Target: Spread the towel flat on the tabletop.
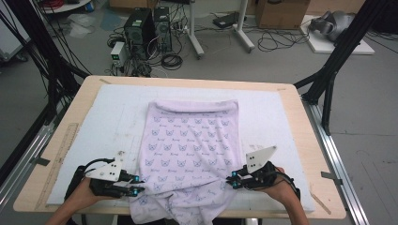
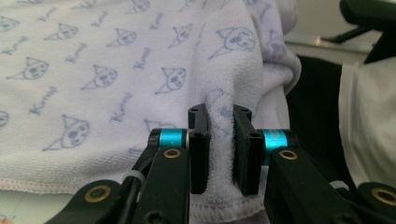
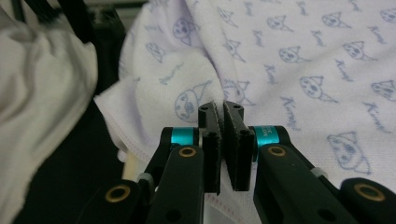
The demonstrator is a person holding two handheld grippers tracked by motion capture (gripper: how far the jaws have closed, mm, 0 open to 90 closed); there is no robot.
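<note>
Towel: pale lilac cloth printed with small blue cat faces and script; spread flat along the middle of the white mat, far end rolled into a soft fold, near end bunched and hanging over the front edge of the desk

Left gripper: at the towel's near left edge, held in the person's left hand; in the left gripper view a raised ridge of towel stands between the two black jaws, which press on it from both sides; grasping the towel

Right gripper: at the towel's near right edge, held in the right hand; in the right gripper view the jaws are clenched on a thin pinch of the hemmed edge

Ruler: lies on the bare wood along the left side of the desk, beside the mat

Floor beyond the desk: two computer towers and loose cables
</note>
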